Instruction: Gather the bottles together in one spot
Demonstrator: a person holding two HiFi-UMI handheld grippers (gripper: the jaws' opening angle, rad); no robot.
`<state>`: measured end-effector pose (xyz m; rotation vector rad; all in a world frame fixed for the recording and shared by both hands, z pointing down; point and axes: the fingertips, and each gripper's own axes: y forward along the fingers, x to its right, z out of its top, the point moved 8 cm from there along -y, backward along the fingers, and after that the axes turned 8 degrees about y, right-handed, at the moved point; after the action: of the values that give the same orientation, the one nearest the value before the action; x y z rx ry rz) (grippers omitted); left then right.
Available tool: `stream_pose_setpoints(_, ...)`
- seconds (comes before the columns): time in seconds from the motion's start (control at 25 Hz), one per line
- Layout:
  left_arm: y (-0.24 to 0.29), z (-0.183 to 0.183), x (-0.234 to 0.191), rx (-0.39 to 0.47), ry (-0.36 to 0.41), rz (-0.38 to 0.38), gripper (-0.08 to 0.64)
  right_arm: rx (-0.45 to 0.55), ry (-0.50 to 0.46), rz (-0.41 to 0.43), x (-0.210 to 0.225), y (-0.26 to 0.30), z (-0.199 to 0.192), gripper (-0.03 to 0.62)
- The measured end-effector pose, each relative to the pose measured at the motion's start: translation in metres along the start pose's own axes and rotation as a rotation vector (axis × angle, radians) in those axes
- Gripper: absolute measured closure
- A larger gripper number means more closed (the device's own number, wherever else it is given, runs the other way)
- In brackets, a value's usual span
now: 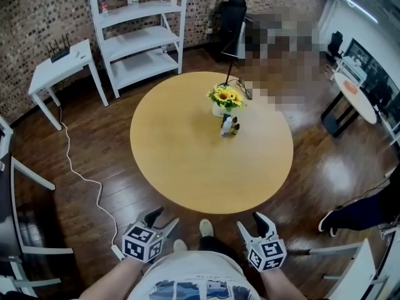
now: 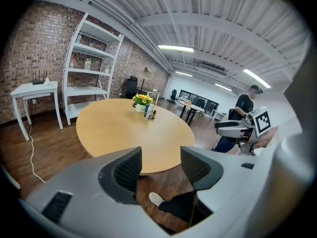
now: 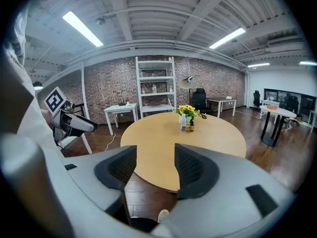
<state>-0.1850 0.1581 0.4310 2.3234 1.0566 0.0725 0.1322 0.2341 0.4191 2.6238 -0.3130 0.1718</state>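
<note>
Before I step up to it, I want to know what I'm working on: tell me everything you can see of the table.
The table is round, and its top looks like plain light wood. It is level and bare except for a cluster past its middle: a white pot of sunflowers with two small bottles right beside it. It stands on the dark wood floor. Its legs are hidden.

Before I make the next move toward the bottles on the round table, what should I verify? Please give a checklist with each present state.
1. Left gripper open, nothing between its jaws: ok.
2. Right gripper open, nothing between its jaws: ok.
3. Clear bottle and dark bottle upright, side by side by the flower vase: ok.
4. Bottles within reach: not ok; both grippers are off the table's near edge.
5. Small items on the white shelf are bottles too: cannot tell.
</note>
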Motion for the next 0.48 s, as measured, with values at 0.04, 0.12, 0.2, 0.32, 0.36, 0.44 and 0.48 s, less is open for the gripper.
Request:
stream_pose_setpoints(0.04,-0.001,-0.001,-0.001,0.001,0.002,0.003,0.319,-0.006,-0.002,0.002,-0.001,0.000,-0.001,0.331)
stream_pose_setpoints(0.12,-0.002,-0.003,-0.004,0.001,0.002,0.010,0.320,-0.018,-0.008,0.005,-0.003,0.003,-0.002,0.331)
stream_pose_setpoints(0.2,-0.003,-0.004,-0.007,0.001,-0.003,0.015,0.319,-0.022,-0.011,0.010,-0.004,0.005,-0.002,0.331)
stream_pose_setpoints(0.32,-0.005,-0.009,-0.008,-0.002,-0.008,0.016,0.319,-0.021,-0.015,0.012,-0.006,0.008,-0.002,0.331)
stream_pose_setpoints(0.36,-0.005,-0.010,-0.008,-0.004,-0.009,0.016,0.319,-0.022,-0.015,0.012,-0.007,0.008,-0.002,0.331)
stream_pose_setpoints(0.44,-0.007,-0.012,-0.008,-0.006,-0.009,0.017,0.319,-0.024,-0.018,0.013,-0.009,0.007,-0.003,0.331)
stream_pose_setpoints(0.48,-0.007,-0.012,-0.008,-0.006,-0.008,0.018,0.319,-0.025,-0.020,0.013,-0.009,0.007,-0.003,0.331)
